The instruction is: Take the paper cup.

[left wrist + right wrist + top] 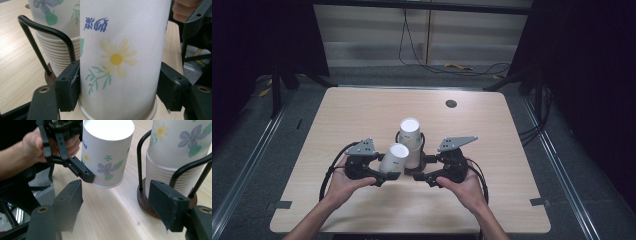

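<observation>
My left gripper (pixel 384 176) sits just left of the middle of the high view, low on the wooden table (pixel 362 110). It is squeezing a paper cup (pixel 393 159) between its two black jaws. The cup is upside down, so its flat white bottom points up and tips a bit to the upper right. In the left gripper view the cup (pixel 120 60) is very big in the middle, with a yellow daisy and blue writing on it, and a jaw presses on each side near its rim at the bottom of the frame.

Just behind that cup, near the middle of the high view, is a stack of paper cups (pixel 411 140). They are upside down too and stand on a round brown base with black wire bars (pixel 45 37) around them. The cup I hold is right beside the stack; I cannot tell if they touch.

My right gripper (pixel 421 176) is just right of the middle in the high view, close to the stack's base. Its jaws are spread apart and hold nothing. In the right gripper view, bare table shows between them, the held cup (pixel 106 155) is at the upper middle off the table, and the stack (pixel 175 160) is at the upper right.
</observation>
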